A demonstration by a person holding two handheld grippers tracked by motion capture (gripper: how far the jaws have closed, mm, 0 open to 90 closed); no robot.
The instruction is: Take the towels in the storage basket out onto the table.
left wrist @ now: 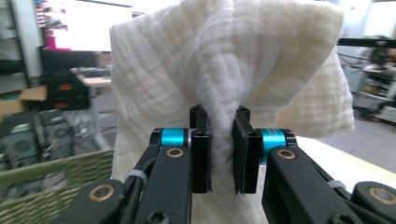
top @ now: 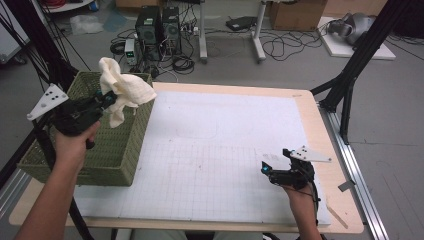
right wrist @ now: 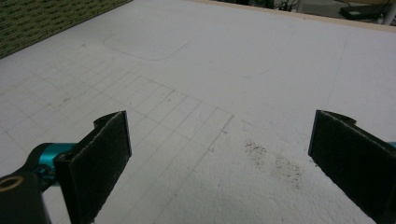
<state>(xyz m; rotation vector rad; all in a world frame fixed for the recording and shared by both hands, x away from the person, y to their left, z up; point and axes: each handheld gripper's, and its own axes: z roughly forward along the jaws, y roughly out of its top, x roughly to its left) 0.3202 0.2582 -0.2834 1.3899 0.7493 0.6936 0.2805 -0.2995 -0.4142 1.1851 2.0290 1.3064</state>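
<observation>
The left gripper (top: pixel 106 98) pinches a cream cloth (top: pixel 122 89) between its pads, holding it up over the far right corner of the green woven basket (top: pixel 112 150) at the table's left edge. The right gripper (top: pixel 265 169) rests near the table's right side, jaws spread wide over the bare white mat (top: pixel 210 145).

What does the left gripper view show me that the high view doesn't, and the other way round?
Left gripper view alone: the pads pinching a bunched fold of the white cloth between them. High view alone: the right gripper low over the white mat, jaws apart, and the cloth hanging above the basket's near rim. Both: the left gripper, the cloth, and the green woven basket.
</observation>
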